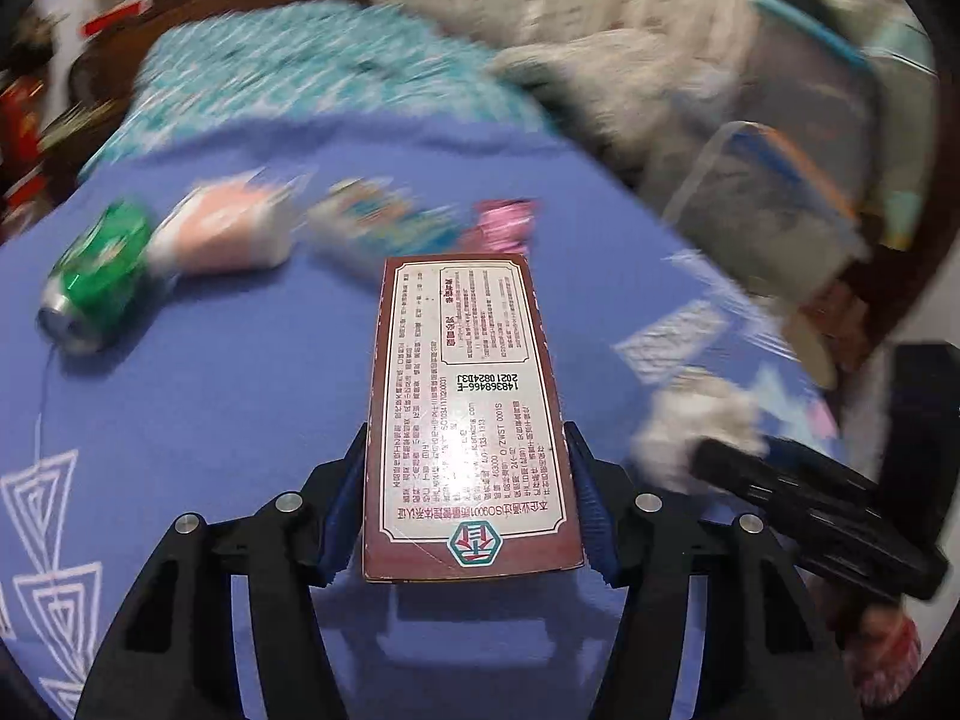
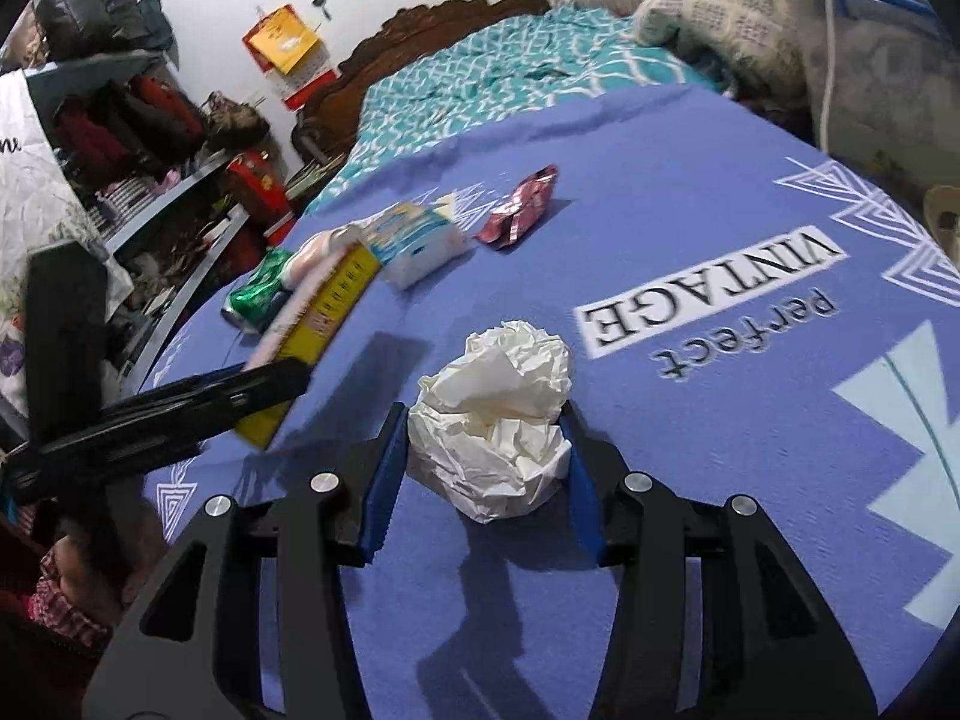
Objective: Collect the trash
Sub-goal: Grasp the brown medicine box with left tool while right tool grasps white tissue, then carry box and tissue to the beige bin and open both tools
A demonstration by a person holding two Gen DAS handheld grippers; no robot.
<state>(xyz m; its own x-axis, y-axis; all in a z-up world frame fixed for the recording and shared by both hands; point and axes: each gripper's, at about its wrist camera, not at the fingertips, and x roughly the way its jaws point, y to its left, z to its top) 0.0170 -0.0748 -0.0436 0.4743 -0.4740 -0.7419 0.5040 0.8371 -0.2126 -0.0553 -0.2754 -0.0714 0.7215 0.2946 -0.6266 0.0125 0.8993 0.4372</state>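
My left gripper (image 1: 468,450) is shut on a long brown carton (image 1: 465,396) with printed text and holds it above the purple bedspread (image 1: 228,396). The carton shows yellow and pink in the right wrist view (image 2: 324,312). My right gripper (image 2: 480,426) is shut on a crumpled white paper ball (image 2: 498,414), also seen blurred in the left wrist view (image 1: 696,426). On the bedspread lie a green can (image 1: 99,282), a pink-and-white pack (image 1: 222,234), a blue-and-white pack (image 2: 420,240) and a dark pink wrapper (image 2: 522,204).
The purple bedspread (image 2: 690,180) carries a "perfect VINTAGE" print (image 2: 714,294). A teal patterned quilt (image 2: 504,78) and a pillow (image 2: 714,6) lie beyond. Cluttered shelves (image 2: 150,138) stand to the left. The left wrist view is motion-blurred.
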